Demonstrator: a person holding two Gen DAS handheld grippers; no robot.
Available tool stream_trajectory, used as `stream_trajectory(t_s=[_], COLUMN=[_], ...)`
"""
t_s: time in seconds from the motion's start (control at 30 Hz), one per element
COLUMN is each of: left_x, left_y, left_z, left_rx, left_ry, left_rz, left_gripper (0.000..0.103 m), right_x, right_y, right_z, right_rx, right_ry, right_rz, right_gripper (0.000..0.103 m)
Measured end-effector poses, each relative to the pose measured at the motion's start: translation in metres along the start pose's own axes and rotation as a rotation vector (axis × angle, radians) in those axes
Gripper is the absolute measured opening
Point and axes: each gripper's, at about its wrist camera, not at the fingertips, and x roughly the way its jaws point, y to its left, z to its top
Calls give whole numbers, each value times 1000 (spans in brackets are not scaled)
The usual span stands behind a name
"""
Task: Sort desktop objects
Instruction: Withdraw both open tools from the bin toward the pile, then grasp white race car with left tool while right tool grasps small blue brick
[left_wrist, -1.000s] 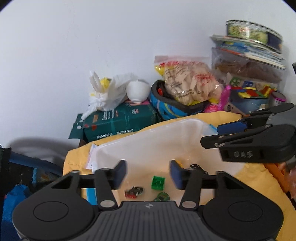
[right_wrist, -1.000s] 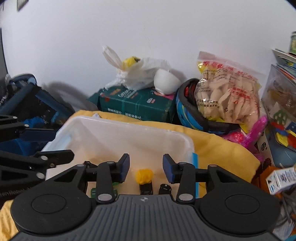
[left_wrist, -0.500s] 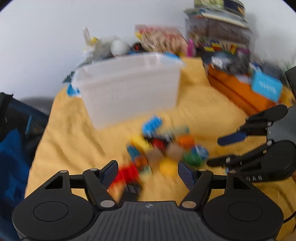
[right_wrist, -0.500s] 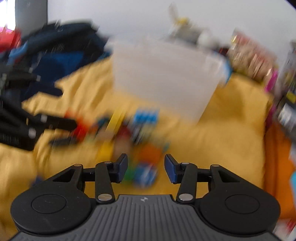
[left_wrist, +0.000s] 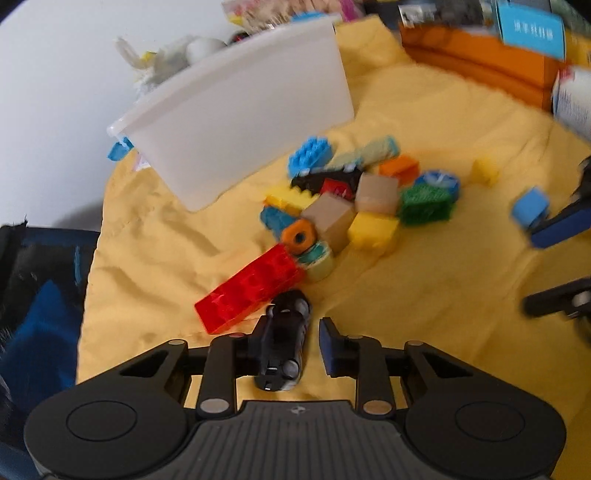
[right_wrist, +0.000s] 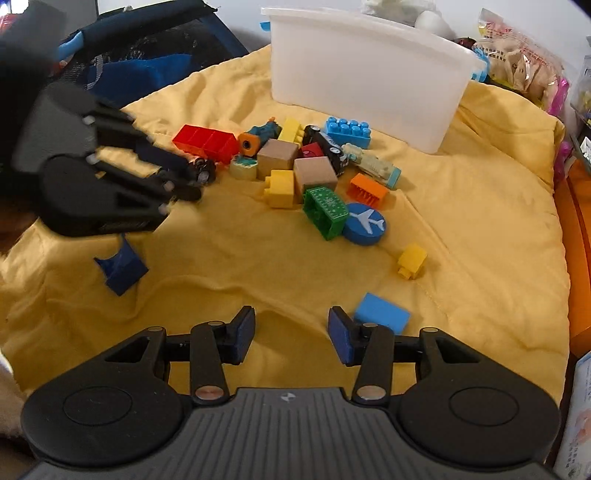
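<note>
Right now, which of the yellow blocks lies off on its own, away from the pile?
The small yellow block, alone on the cloth below the airplane disc; the other yellow blocks touch the heap.

A plain white wall closes the far side. A rumpled yellow cloth covers the surface. Far left sits dark blue fabric; far right, packaged goods and an orange edge.

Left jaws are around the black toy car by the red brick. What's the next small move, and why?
Probably finish closing the left gripper on the black toy car. Its jaws have just been closing with the car between them, but a sliver of yellow cloth shows beside one pad, so the grip looks incomplete. Lifting toward the white bin can follow.
</note>
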Motion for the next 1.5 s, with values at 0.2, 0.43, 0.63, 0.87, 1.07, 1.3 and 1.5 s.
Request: stream_trajectory(t_s=[0.2, 0.43, 0.63, 0.87, 1.07, 1.3, 1.5], left_x=[0, -9, -12, -45, -53, -69, -73], left_y=[42, 36, 14, -13, -27, -34, -29], left_z=[-1, -20, -19, -8, -7, -16, -30], left_rx=[-282, -627, -545, -302, -180, -129, -178], left_ry=[31, 41, 85, 11, -3, -6, 26], left_rz=[-216, -607, -440, -226, -168, -132, -152], left_gripper=[20, 19, 46, 63, 63, 63, 63], right_x=[0, -1, -4, -20, -17, -15, 10], right_y=[-3, -3, 3, -10, -51, -21, -8], right_z=[-7, -7, -6, -1, 14, -1, -8], right_rx=[8, 7, -39, -34, 62, -336, -498], right_ry=[0, -3, -22, -90, -46, -20, 16], right_rz=[-22, -23, -33, -95, -100, -165, -196], right_gripper=[49, 51, 52, 48, 18, 18, 32])
